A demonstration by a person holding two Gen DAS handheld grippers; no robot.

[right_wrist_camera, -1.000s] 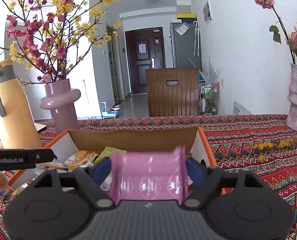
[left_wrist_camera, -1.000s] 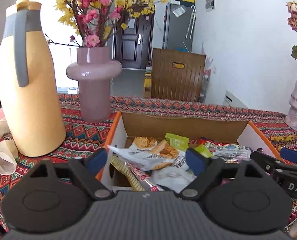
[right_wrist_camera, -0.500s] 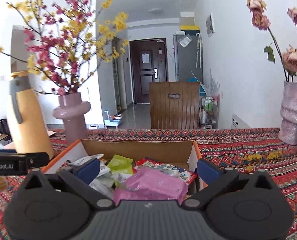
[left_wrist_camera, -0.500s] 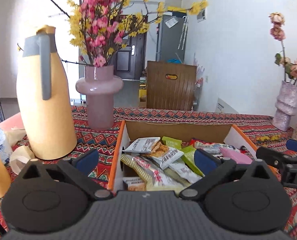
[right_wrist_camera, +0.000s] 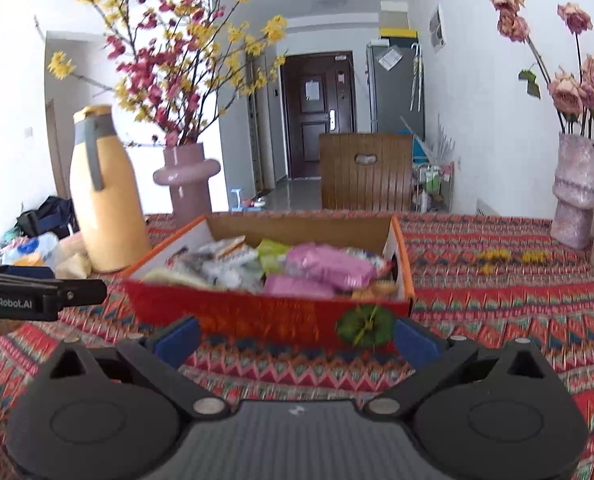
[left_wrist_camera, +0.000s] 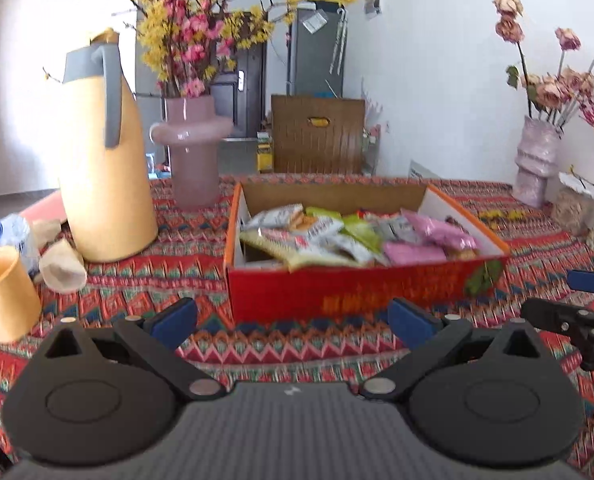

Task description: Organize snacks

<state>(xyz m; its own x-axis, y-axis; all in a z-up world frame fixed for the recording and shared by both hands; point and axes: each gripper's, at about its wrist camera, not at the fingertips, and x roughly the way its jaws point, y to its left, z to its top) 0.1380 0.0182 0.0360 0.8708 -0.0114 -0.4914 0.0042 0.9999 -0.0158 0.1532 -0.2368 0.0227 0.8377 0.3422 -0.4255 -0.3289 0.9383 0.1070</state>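
now both grippers hang short of the box (left_wrist_camera: 361, 292), fingers spread and holding nothing: the left gripper (left_wrist_camera: 293, 318) has its blue pads (left_wrist_camera: 175, 317) either side of the box's red front wall, and the right gripper (right_wrist_camera: 295, 336) frames the same wall nearer its right corner, by the green print.

the snacks (left_wrist_camera: 337, 236) lie ahead of both sets of fingers, heaped loosely inside the box on the patterned cloth (left_wrist_camera: 201, 248); two pink packets (right_wrist_camera: 329, 266) sit toward the right end, white and green ones to the left.

these look like light, crinkly film packets (probably slick, and easy to crush if they hold biscuits). i'd judge the best hold is on a flat sealed edge or a corner that sticks up from the heap, with a gentle pinch, not across the puffed middle.

the left view alone shows the cup (left_wrist_camera: 3, 292) and crumpled paper (left_wrist_camera: 63, 266) off to the left of its fingers, near the yellow jug (left_wrist_camera: 105, 176). the right view shows the far-right vase (right_wrist_camera: 577, 192) more fully, fallen yellow petals (right_wrist_camera: 509, 258) on the cloth, and the box's right wall from outside. each view catches the other gripper's finger at its edge.
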